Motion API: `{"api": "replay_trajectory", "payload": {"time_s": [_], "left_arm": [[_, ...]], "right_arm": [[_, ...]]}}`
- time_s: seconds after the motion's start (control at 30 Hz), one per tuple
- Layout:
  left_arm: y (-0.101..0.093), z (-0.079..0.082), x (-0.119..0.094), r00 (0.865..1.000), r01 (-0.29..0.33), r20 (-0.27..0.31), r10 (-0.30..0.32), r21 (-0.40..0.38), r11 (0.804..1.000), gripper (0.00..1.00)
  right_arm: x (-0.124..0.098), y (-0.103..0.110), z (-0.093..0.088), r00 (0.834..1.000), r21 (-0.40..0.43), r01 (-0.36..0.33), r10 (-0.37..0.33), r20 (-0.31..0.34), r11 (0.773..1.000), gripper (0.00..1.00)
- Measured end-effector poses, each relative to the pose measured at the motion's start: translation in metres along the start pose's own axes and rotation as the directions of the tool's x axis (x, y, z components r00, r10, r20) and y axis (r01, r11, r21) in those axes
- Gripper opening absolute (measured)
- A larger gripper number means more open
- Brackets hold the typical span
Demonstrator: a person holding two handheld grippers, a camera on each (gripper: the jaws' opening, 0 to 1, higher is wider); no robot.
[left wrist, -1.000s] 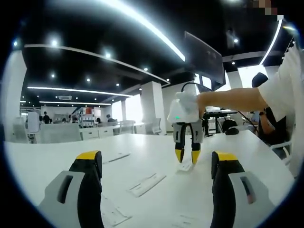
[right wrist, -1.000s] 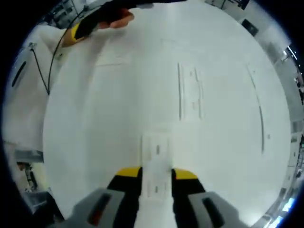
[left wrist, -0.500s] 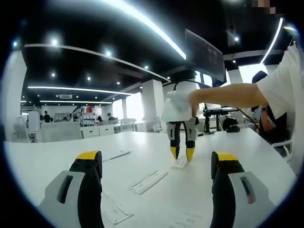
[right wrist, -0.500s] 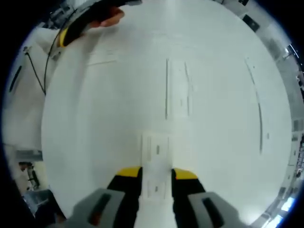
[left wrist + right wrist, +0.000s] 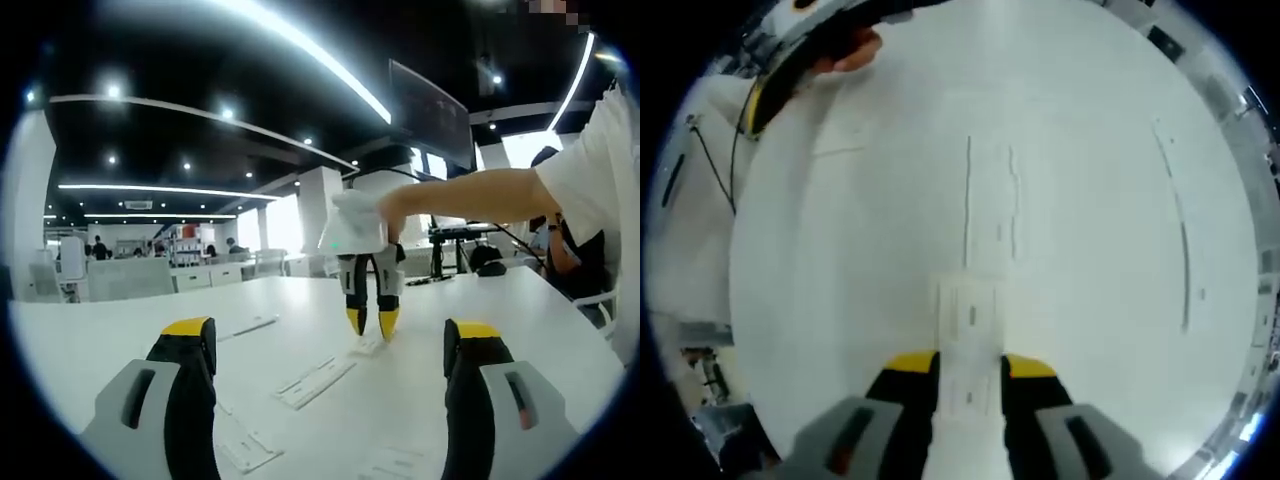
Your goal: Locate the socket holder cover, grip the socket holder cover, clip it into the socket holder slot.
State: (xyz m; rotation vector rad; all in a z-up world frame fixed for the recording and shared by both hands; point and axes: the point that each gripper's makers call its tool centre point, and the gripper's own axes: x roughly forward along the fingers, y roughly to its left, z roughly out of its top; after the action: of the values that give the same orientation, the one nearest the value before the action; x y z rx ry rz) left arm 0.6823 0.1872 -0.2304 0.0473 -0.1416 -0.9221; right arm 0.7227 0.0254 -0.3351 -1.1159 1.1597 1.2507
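**Right gripper holds the cover above the holder on the white table**

Left gripper view: the left gripper (image 5: 330, 345) has its two yellow-tipped jaws spread wide apart at the bottom of the picture, released, with nothing between them. Beyond them lies the white table (image 5: 100, 330). The right gripper (image 5: 366, 322) comes in from the right, held by a person's bare arm (image 5: 470, 197), its jaws pointing down at the table. Between its yellow tips sits the small white socket holder cover (image 5: 369, 345), low over the surface. Just to the left of it and nearer lies the long white socket holder (image 5: 315, 380). Another white strip (image 5: 245, 328) lies farther left, and a flat white part (image 5: 243, 450) lies near, by the left jaw.

Right gripper view: looking down on the table (image 5: 1110, 330), the right gripper (image 5: 969, 366) is clenched on the socket holder cover (image 5: 968, 322), which juts forward from between the jaws. Its far end just reaches the near end of the socket holder (image 5: 990, 200), which runs away from it. The left gripper (image 5: 790, 70) shows at the far left, in a hand (image 5: 845, 52).
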Motion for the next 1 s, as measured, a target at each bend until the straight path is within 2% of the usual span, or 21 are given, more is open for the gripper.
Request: {"api": "replay_trajectory", "payload": {"time_s": [0.37, 1.0], "left_arm": [[0.001, -0.003, -0.001, 1.000, -0.002, -0.006, 0.002, 0.004, 1.000, 0.93], [-0.002, -0.003, -0.002, 1.000, 0.007, -0.009, -0.007, 0.013, 1.000, 0.92]], "right_arm": [[0.002, -0.012, 0.001, 1.000, -0.003, -0.001, 0.001, -0.019, 1.000, 0.26], [0.010, -0.009, 0.013, 0.999, -0.002, -0.010, 0.010, -0.041, 1.000, 0.26]]}}
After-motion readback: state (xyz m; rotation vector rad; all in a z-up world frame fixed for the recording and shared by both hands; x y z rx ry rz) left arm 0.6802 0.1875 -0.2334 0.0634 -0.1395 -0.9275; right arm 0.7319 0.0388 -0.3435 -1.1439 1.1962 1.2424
